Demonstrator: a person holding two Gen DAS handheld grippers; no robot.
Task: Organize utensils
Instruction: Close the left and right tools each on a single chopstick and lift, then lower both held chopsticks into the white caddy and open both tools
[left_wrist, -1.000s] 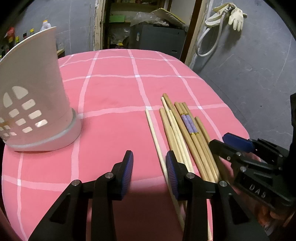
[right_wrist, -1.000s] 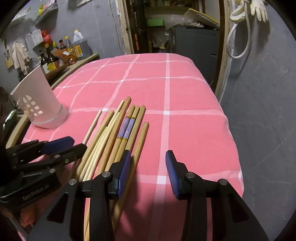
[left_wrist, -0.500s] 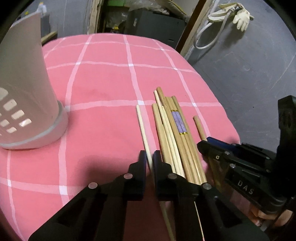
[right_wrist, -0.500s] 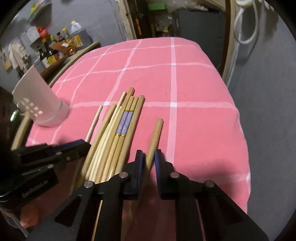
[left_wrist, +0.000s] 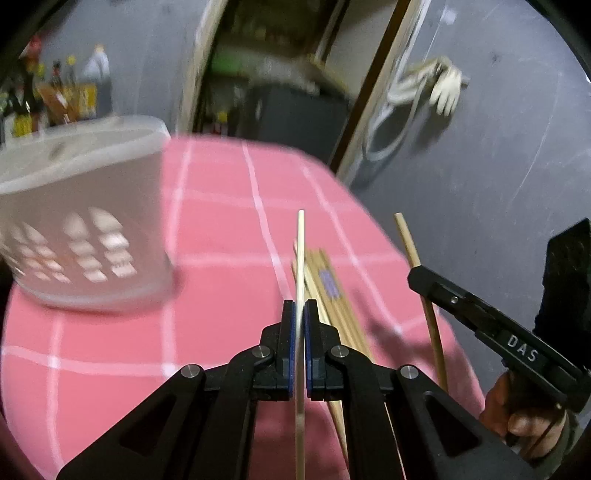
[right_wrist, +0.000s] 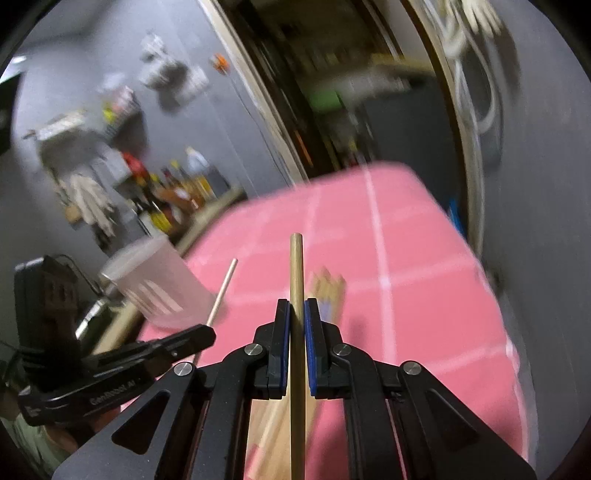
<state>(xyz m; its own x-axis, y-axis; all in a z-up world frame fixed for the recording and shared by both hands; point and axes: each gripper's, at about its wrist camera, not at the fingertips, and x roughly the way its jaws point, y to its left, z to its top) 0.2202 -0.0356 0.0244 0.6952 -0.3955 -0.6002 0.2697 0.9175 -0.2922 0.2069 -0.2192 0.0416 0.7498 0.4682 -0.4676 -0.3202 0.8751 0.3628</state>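
- The white slotted holder (left_wrist: 85, 206) is motion-blurred and cut off at the left edge of the left wrist view.
- The bundle of chopsticks (right_wrist: 327, 291) is a smear; its count is unreadable.
- The pale chopstick (left_wrist: 300, 295) runs off the bottom edge.
- The shelf bottles (right_wrist: 177, 192) are too blurred to identify.

A: Your left gripper (left_wrist: 300, 314): how do its jaws stand?

B: Closed on a pale thin chopstick (left_wrist: 300, 258). You hold it lifted off the desk (left_wrist: 221, 229), tip pointing forward.

A: And to your right?

B: The right gripper (left_wrist: 480, 325) grips a darker wooden chopstick (left_wrist: 410, 243), also raised clear of the pink checked cloth.

A: What lies on the desk?

B: A bundle of chopsticks (left_wrist: 332, 295), just beyond your jaws; one bears a purple band. The white perforated holder (left_wrist: 81, 221) stands upright at the left, well apart from the bundle. Its image is blurred.
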